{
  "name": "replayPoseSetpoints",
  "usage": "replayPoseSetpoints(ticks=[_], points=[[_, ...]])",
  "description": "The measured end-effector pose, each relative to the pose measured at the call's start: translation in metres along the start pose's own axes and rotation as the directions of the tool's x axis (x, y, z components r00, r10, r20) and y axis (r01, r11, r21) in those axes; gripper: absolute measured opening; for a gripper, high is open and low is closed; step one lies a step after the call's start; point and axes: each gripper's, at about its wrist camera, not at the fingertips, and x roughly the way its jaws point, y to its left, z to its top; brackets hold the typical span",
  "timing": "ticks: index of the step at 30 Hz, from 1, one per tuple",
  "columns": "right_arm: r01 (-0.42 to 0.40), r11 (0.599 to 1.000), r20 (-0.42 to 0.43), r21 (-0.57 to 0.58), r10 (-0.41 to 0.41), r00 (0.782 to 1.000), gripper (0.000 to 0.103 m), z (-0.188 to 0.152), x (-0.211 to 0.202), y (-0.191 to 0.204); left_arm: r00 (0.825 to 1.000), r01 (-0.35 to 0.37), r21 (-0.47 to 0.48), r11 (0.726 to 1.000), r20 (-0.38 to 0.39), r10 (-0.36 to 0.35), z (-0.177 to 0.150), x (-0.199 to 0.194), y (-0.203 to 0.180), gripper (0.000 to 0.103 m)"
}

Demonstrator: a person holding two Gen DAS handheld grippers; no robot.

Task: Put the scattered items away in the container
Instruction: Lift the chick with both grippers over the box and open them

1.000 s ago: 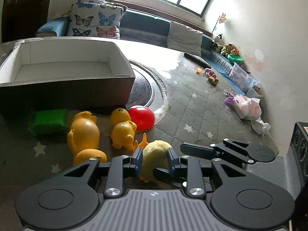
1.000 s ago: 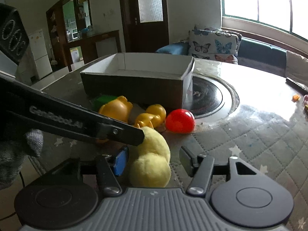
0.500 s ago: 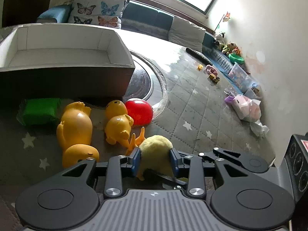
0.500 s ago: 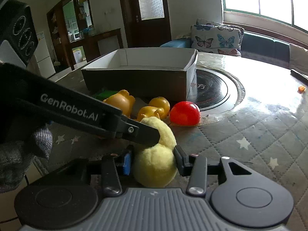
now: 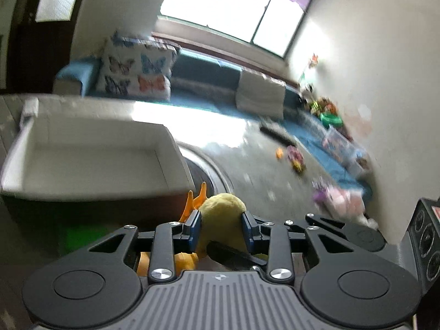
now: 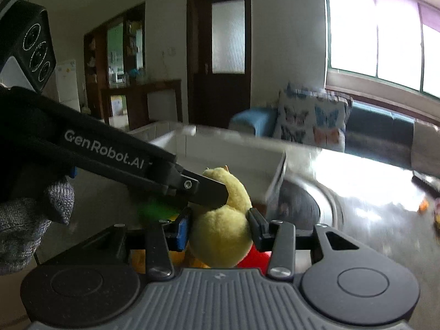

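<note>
Both grippers are shut on one yellow plush duck (image 5: 222, 220), held in the air. My left gripper (image 5: 221, 229) pinches it at one end; the duck's orange feet (image 5: 196, 199) stick up. My right gripper (image 6: 218, 227) pinches the other end of the plush duck (image 6: 220, 233). The left gripper's finger (image 6: 209, 192) crosses in from the left and presses on it. The open box (image 5: 90, 151), white inside and dark outside, lies ahead to the left; it also shows in the right wrist view (image 6: 233, 151). Both views are blurred.
Below the grippers lie a green block (image 5: 82, 236), orange rubber ducks (image 5: 184, 260) and a red ball (image 6: 254, 258). A round inset (image 5: 214, 173) sits in the table beside the box. Small toys (image 5: 295, 159) lie far right. A sofa with cushions (image 5: 137, 74) stands behind.
Both grippers have lifted the plush duck off the table and tilted up towards the box. The toys on the table have dropped low in both views.
</note>
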Motion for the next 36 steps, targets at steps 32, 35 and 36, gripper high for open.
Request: replayPoseSetpoints(ticks=[32,35,36], points=[[-0.041,0.999,-0.174,0.026,0.044,0.984,0.044,0.028,0.181,-0.031,0.986,-0.130,-0.171,0.977,-0.121,0.110,0.058,0.133,0.116,0.034],[-0.032,0.999,-0.167,0.020,0.035,0.985,0.045,0.028,0.175,-0.029,0.985,-0.141,-0.161,0.977,-0.121,0.122,0.056,0.127,0.112,0.034],[-0.029,0.999,-0.163,0.020,0.032,0.986,0.045,0.029,0.173,-0.029,0.985,-0.144,-0.157,0.977,-0.120,0.125,0.056,0.125,0.110,0.034]])
